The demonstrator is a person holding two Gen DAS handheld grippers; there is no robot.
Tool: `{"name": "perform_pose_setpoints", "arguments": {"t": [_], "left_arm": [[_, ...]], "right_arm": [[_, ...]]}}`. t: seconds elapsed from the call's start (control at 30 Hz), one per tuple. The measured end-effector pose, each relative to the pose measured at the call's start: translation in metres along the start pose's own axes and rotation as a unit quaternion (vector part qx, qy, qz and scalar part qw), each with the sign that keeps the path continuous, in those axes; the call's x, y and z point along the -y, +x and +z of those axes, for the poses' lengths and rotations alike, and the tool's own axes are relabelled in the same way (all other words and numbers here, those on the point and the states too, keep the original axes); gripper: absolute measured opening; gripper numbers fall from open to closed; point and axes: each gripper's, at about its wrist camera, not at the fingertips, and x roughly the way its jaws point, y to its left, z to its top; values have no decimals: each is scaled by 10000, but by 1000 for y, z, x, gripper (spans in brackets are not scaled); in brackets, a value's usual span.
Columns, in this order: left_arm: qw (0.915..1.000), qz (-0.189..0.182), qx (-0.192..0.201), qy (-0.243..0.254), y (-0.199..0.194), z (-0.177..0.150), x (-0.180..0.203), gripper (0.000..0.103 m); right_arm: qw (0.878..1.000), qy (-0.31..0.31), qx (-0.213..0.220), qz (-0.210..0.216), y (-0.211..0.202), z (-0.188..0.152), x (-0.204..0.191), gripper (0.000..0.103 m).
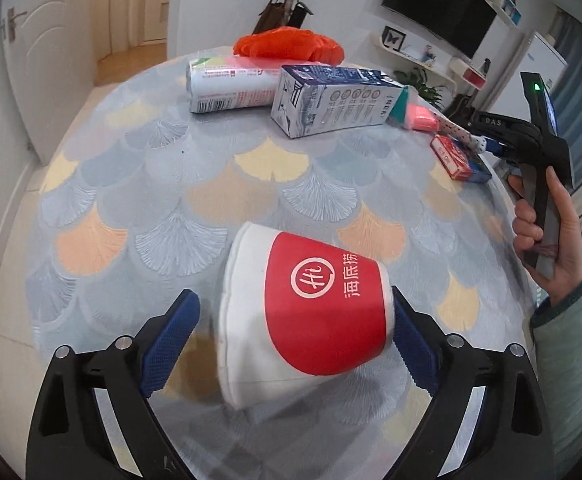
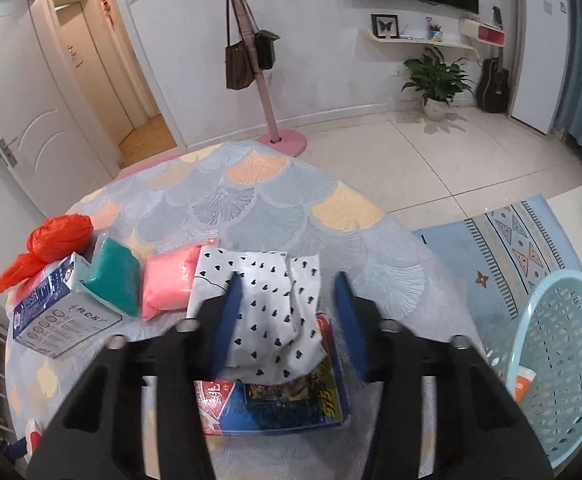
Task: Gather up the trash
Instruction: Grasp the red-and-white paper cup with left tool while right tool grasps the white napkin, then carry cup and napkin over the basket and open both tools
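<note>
A red and white paper cup (image 1: 303,316) lies on its side on the round table (image 1: 171,184). My left gripper (image 1: 295,332) is open with a blue finger on each side of the cup; the right finger (image 1: 413,344) touches it, the left stands off. My right gripper (image 2: 291,312) is open around a white wrapper with black hearts (image 2: 275,316) that lies on a red and blue card box (image 2: 275,404). A milk carton (image 1: 331,100), a can (image 1: 227,88) and an orange plastic bag (image 1: 287,44) lie at the far side.
Teal (image 2: 115,280) and pink (image 2: 169,282) packets lie beside the carton (image 2: 59,320). A light blue plastic basket (image 2: 559,360) stands on the floor right of the table and holds an orange and white item. The right hand and its gripper show in the left wrist view (image 1: 539,168).
</note>
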Motion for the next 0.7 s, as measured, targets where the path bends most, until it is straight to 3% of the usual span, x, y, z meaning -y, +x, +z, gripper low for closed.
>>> {"name": "perform_pose_setpoints", "arguments": {"t": [0.07,0.1,0.23,0.47,0.7], "left_arm": [[9998,167,-54,24,6,1,2,83],[9996,270,-2,97,6,1,5,73],[9998,158,70,104,3,1,10,71],[9977,-55,575,344,-23,12,25,71],[9896,-404,1138,787,-45,43,71,71]], "right_arm": [[9999,-98,46,-27,-2,-1,-3,24],[9998,-166,88,-63,-3,-2,-5,17],[9993,-267,267,-57,-13,-5,-10,7],[9963,-241,816,-81,-58,-11,-9,4],[9889,71,1476,-160,-125,-13,21,4]]}}
